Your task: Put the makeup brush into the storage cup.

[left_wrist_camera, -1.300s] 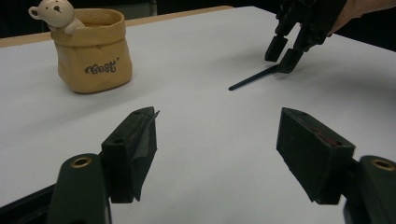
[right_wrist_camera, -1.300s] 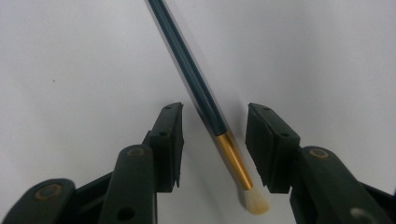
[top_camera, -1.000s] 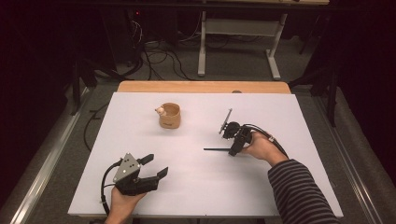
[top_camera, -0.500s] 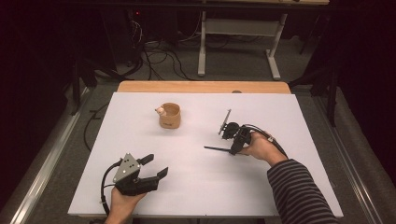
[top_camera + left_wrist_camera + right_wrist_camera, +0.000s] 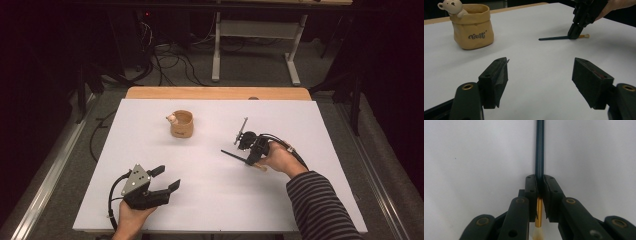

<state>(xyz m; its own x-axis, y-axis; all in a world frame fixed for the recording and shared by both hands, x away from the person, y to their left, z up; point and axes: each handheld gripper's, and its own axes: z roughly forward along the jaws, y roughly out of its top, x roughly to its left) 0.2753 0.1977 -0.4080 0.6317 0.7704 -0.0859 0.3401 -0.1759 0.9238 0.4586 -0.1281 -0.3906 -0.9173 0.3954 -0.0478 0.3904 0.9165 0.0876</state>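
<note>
Right gripper (image 5: 248,159) has just been closing its jaws and I see them clamped on the paintbrush (image 5: 539,150), which lies flat on the white table (image 5: 215,200), right of centre. Dark handle points left, gold ferrule and pale tip sit behind the pads. Left gripper (image 5: 540,82) rests at near left, jaws wide apart, nothing between them. Tan bear pouch (image 5: 181,124) stands upright at far centre, well apart from the brush.
</note>
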